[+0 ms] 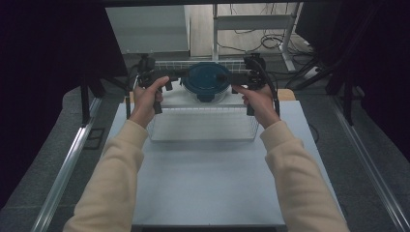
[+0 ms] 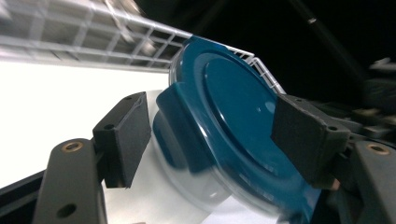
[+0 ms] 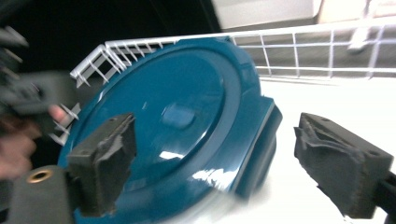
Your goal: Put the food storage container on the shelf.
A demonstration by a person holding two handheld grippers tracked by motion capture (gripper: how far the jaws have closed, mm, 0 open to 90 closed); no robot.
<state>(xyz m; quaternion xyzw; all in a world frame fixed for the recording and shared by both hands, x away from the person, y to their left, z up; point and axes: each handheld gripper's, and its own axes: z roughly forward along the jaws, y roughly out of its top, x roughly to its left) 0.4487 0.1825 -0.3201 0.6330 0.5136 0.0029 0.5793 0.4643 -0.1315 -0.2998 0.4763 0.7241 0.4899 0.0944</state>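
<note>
Going left to right: your left gripper [image 1: 159, 79] is sitting at about 9 o'clock of the container [image 1: 207, 83], and your left hand [image 1: 145, 99] is covering most of its body in the high view, so the jaw tips are hard to make out there. In the left gripper view the jaws are standing wide apart, one pad [image 2: 125, 135] hanging clear of the side clip, the other [image 2: 306, 135] overlapping the lid's rim; I can't tell if it's touching. Nothing's being squeezed.

The container is a round clear tub with a glossy teal lid [image 3: 173, 121], resting in the far half of the white wire basket [image 1: 203, 126], tight against the back wall at 12 o'clock. The near half of the basket is lying open toward 6 o'clock. The basket is sitting on a pale, smooth table [image 1: 208, 183].

Your right gripper [image 1: 241, 82] is at 3 o'clock of the lid. Its worn foam pads [image 3: 105, 161] are gaping on either side of the lid's edge clip, gripping nothing. That view is blurring a bit, and your left hand is a smudge at its left edge.
</note>
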